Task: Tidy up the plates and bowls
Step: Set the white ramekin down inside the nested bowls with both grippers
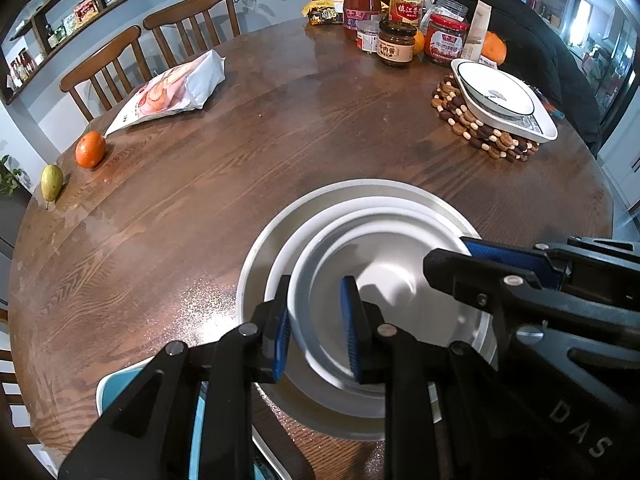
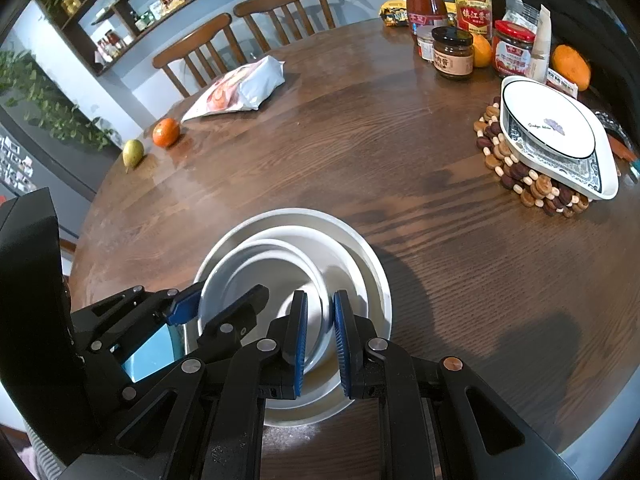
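Left gripper [image 1: 314,330]: fingers pinching the near left rim of the white bowl [image 1: 384,276].
Right gripper [image 2: 320,340]: fingers pinching the bowl's right rim.

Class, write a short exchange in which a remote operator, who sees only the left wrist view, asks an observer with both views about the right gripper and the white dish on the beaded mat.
Operator: I see only one blue pad of the right gripper. Where is the other?
Observer: The right gripper has one pad on each side of the inner bowl's right rim, closed on it.
Operator: The mark inside the white dish is a grey smudge to me. What is it?
Observer: The white dish carries a small purple flower with a line of fine writing beside it.
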{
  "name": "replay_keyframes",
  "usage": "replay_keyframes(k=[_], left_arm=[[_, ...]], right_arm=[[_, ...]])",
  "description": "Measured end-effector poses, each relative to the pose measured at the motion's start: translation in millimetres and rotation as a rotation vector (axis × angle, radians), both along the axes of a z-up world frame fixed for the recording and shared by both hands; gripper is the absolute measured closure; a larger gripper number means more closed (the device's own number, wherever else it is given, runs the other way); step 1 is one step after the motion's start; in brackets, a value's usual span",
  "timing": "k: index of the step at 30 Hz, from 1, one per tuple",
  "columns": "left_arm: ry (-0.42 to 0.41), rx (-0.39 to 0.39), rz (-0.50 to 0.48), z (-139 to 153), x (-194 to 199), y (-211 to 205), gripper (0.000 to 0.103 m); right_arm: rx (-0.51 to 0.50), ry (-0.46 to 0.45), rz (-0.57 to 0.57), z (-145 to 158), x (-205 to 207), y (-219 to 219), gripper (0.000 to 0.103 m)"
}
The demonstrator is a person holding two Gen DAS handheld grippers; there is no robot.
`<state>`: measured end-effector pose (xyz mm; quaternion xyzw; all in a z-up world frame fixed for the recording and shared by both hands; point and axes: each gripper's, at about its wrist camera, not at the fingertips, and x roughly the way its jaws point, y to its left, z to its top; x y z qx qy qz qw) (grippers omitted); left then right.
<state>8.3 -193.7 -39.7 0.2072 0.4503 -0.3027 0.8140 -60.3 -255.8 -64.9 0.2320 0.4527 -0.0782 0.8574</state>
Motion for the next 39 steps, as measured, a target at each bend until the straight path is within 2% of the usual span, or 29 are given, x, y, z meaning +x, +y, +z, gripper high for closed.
replay_keyframes(k=[34, 39], left_arm=[[-0.046, -0.011, -0.002, 8, -2, 2, 0.081], [-0.047, -0.016, 0.002, 10, -2, 4, 0.078]], right_arm=[[-0.001, -0.01, -0.007, 4, -3, 0, 0.087], [-0.005, -0.03, -0.012, 11, -6, 0, 0.087]])
